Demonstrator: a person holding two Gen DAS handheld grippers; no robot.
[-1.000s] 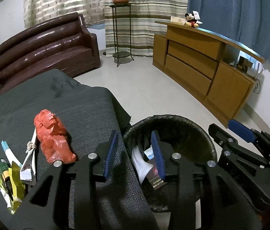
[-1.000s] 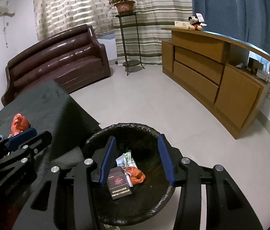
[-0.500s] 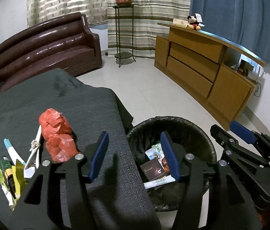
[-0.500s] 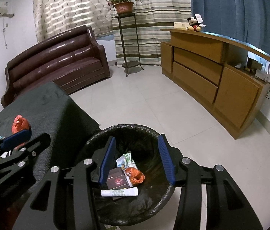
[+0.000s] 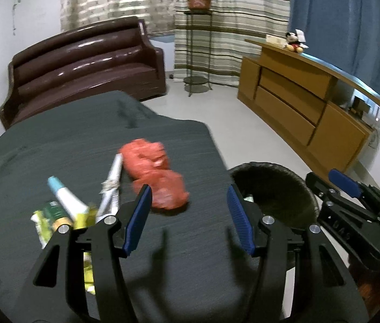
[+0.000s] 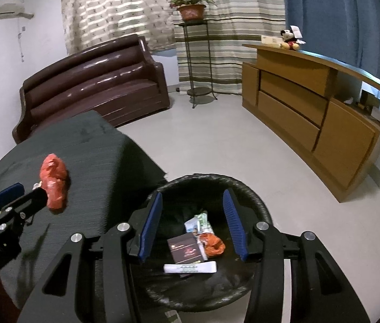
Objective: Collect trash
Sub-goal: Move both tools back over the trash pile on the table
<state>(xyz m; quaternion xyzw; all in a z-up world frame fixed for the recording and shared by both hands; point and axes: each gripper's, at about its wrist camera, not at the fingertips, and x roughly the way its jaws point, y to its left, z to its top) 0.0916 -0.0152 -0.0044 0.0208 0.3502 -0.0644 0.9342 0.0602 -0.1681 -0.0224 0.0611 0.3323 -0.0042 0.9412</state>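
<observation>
While the left gripper (image 5: 188, 222) is hanging over the dark cloth-covered table (image 5: 87, 145) with its blue pads spread and nothing between them, a crumpled red plastic bag (image 5: 156, 175) is lying just past its left fingertip, at about eleven o'clock. A white tube with a light-blue cap (image 5: 64, 197), a thin white stick (image 5: 111, 180) and yellow-green wrappers (image 5: 52, 215) are crowding together at nine o'clock, partly hiding behind the left finger. At three o'clock the black-lined trash bin (image 5: 276, 188) is standing on the floor just off the table's edge.

The right gripper (image 6: 194, 224) is hovering above that bin, jaws parted and empty. Inside the bin a dark brown carton (image 6: 185, 250), a white tube (image 6: 190, 267), an orange scrap (image 6: 212, 243) and a greenish packet (image 6: 199, 222) are lying together. Farther off, a brown leather sofa (image 6: 95, 86), a plant stand (image 6: 198, 62) and a wooden sideboard (image 6: 311, 113) are ringing the room.
</observation>
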